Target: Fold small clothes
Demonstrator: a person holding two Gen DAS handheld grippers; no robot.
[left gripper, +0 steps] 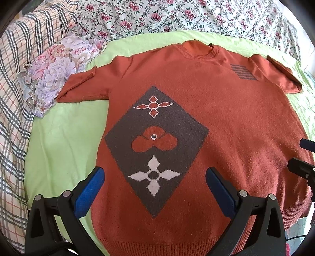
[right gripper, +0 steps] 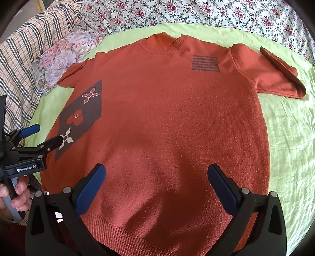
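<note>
An orange knit short-sleeved sweater (left gripper: pixel 226 122) lies flat, face up, on a light green sheet (left gripper: pixel 65 134), collar far, hem near. It has a grey diamond with flower motifs on its left half and a grey striped patch near the right shoulder. It also shows in the right wrist view (right gripper: pixel 177 122). My left gripper (left gripper: pixel 154 178) is open and empty above the lower left part of the sweater. My right gripper (right gripper: pixel 156 177) is open and empty above the lower middle. The left gripper also shows in the right wrist view (right gripper: pixel 47 134), and the right gripper's fingers (left gripper: pixel 303 155) show at the left view's right edge.
A folded floral cloth (left gripper: pixel 57 72) lies left of the left sleeve. A plaid blanket (left gripper: pixel 13 98) lies at the far left. A floral bedspread (left gripper: pixel 177 17) lies behind the collar. The green sheet (right gripper: pixel 289 137) extends right of the sweater.
</note>
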